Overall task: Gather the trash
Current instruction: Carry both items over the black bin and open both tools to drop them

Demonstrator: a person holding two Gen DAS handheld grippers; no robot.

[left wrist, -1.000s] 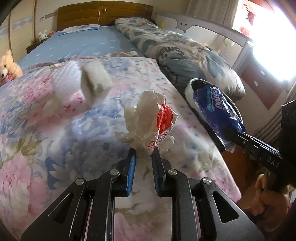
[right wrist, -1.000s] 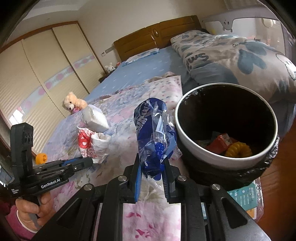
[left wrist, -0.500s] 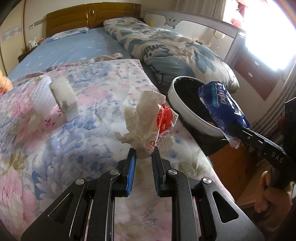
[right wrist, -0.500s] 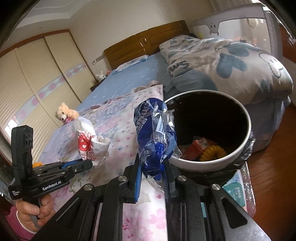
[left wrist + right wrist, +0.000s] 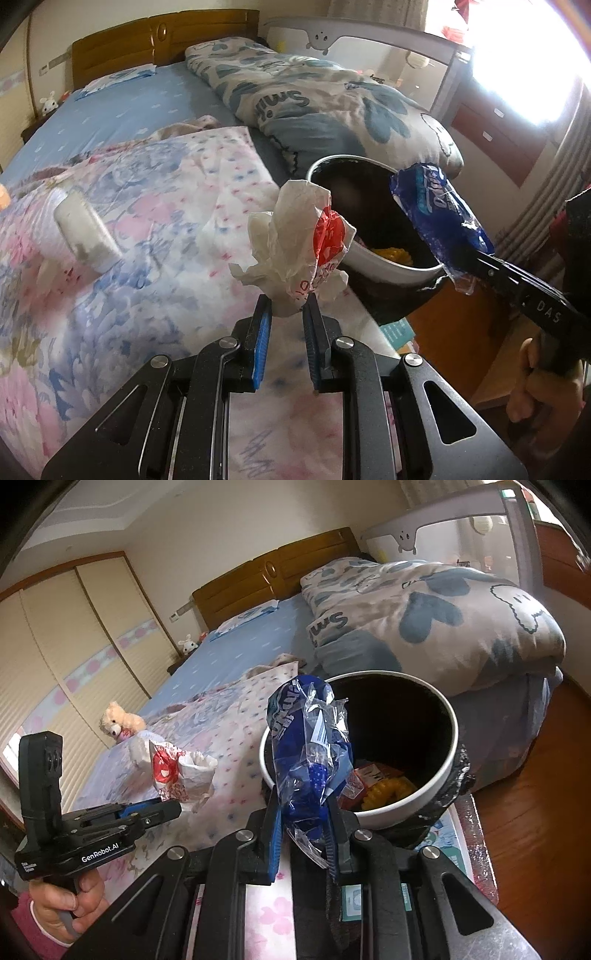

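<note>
The left hand-held gripper (image 5: 286,317) is clamped on the bottom of a crumpled white wrapper (image 5: 295,240) with red print, which stands up from its blue pads above the floral quilt (image 5: 129,240) on the bed. The right hand-held gripper (image 5: 304,812) pinches the lower end of a blue plastic bag (image 5: 310,746), upright between its pads, just in front of the near rim of the white trash bin (image 5: 436,779). The bin, lined in black, stands beside the bed and holds yellow and red scraps. Farther left on the quilt lies a white wad (image 5: 83,236).
</note>
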